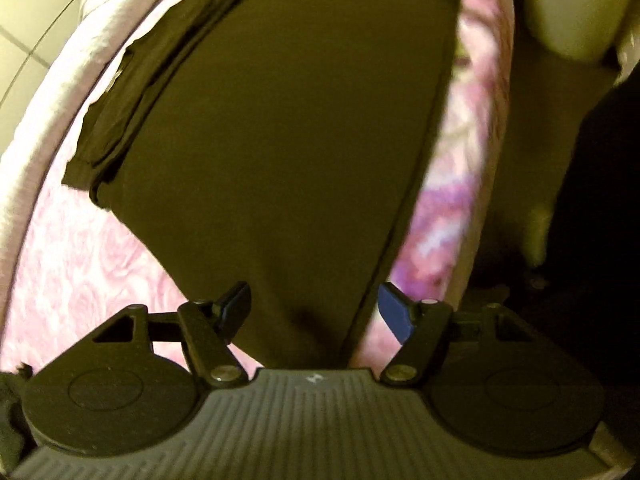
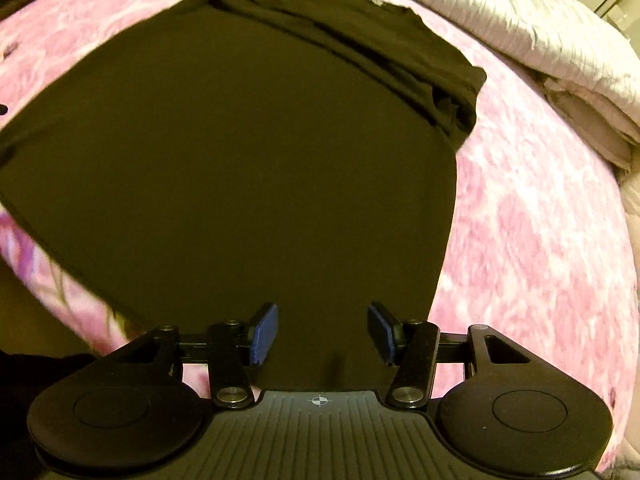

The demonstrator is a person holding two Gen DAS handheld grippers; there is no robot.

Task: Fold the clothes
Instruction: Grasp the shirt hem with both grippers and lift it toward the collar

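A dark brown-black shirt (image 1: pixel 280 128) lies spread flat on a pink patterned bedspread (image 1: pixel 80 264), with its sleeve side folded over along one edge. It also shows in the right wrist view (image 2: pixel 240 152), with the folded sleeve part at the far right (image 2: pixel 400 56). My left gripper (image 1: pixel 316 308) is open, its blue-padded fingers straddling the shirt's near corner. My right gripper (image 2: pixel 323 332) is open over the shirt's near edge. Neither holds cloth.
The pink bedspread (image 2: pixel 540 240) surrounds the shirt. A pale rolled quilt (image 2: pixel 520 28) lies along the far side, also in the left wrist view (image 1: pixel 48 100). The bed edge and a dark gap (image 1: pixel 592 200) lie to the right of the left gripper; tiled floor (image 1: pixel 24 20) beyond.
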